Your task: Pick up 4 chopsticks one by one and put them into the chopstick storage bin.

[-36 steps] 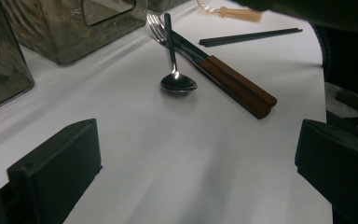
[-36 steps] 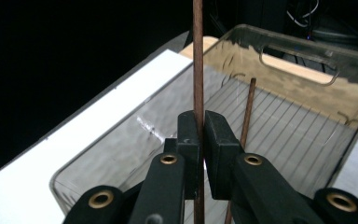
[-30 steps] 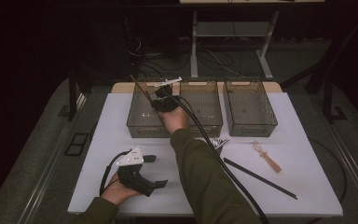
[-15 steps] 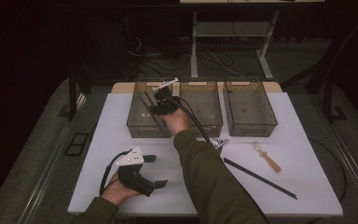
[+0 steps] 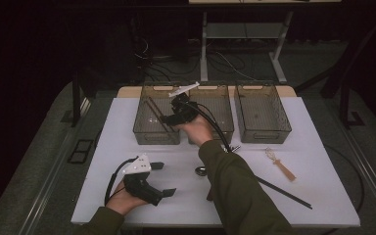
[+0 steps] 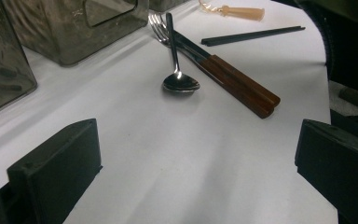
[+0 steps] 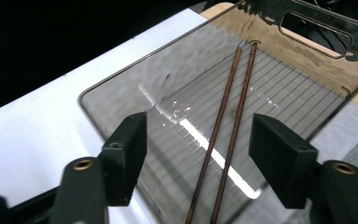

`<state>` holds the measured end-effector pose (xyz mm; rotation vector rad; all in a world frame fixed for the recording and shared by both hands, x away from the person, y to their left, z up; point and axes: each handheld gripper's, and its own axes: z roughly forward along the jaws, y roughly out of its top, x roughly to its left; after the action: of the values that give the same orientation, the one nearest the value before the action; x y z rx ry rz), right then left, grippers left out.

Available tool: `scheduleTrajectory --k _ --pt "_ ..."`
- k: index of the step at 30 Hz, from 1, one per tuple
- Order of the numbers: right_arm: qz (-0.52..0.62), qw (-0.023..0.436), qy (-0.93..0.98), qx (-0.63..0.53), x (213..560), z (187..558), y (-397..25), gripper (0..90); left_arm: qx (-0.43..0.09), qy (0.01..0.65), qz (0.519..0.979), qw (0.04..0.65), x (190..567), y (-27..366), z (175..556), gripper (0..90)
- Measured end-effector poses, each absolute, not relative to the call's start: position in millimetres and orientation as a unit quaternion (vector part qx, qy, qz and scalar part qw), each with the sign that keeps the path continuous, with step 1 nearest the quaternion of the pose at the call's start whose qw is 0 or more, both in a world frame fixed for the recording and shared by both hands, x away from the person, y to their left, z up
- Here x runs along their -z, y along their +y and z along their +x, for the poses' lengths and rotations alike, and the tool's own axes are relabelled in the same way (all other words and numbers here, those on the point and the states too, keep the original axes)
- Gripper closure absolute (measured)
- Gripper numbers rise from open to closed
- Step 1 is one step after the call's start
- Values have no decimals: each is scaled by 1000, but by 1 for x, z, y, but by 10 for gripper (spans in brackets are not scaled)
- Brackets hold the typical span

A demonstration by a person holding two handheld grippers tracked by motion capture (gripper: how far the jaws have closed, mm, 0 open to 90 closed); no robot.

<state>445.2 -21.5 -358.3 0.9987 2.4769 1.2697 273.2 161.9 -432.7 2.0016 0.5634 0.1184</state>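
A pair of brown chopsticks lies side by side on the floor of the left clear bin, slanting across it as the chopsticks. My right gripper hovers open just above them, its jaws spread to either side with nothing between; from above, this right gripper sits over that bin's right half. Down at the front left of the white table, my left gripper rests open in the hand. Between this left gripper's jaws there is bare table.
A steel spoon lies mid-table, beside wooden-handled cutlery that includes a fork. Black chopsticks and a small wooden-handled utensil lie to the right. A middle bin and a right bin stand in the same row.
The right gripper lowered the brown chopsticks into the left bin and opened; they now lie flat on its floor. The left gripper stayed put.
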Motion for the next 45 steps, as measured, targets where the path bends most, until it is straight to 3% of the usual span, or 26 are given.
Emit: scheduleTrajectory --k 13,45 --pt "327 91 831 -441 354 424 -79 276 -55 241 831 499 435 162 275 0" --pt "312 92 821 -468 370 364 -184 257 -59 243 831 498 435 161 273 0"
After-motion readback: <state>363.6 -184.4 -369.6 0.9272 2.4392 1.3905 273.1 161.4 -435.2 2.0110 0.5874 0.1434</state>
